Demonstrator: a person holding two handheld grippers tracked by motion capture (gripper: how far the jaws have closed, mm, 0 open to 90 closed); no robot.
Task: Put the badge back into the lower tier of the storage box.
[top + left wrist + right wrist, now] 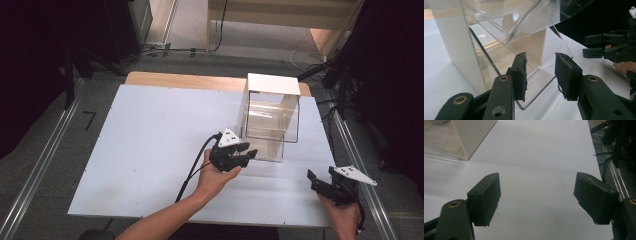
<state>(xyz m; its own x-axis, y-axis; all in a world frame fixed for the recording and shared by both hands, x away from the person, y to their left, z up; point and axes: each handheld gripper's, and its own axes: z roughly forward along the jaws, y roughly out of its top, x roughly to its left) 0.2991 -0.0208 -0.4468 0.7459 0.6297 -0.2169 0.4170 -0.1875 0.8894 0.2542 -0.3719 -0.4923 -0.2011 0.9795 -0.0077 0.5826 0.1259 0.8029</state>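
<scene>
A small drawer unit [273, 84] with a white frame and clear plastic drawers stands at the back right of the white table [150, 150]. Its lower drawer [265, 149] is pulled out toward me. My left gripper [250, 149] is at that drawer's front. In the left gripper view it [540, 72] is open, and the lower drawer's clear front wall [544, 85] runs between its pads without being squeezed. The upper drawer [506, 20] sits above. My right gripper [321, 172] is held wide open [536, 195] over bare table near the front right corner, holding nothing.
Metal rails run along the left side [45, 160] and the right side [360, 165] of the table. A strip of wooden tabletop [175, 79] shows behind the white board. Cables lie on the floor at the back. The unit's white side panel [471, 135] is ahead-left of my right gripper.
</scene>
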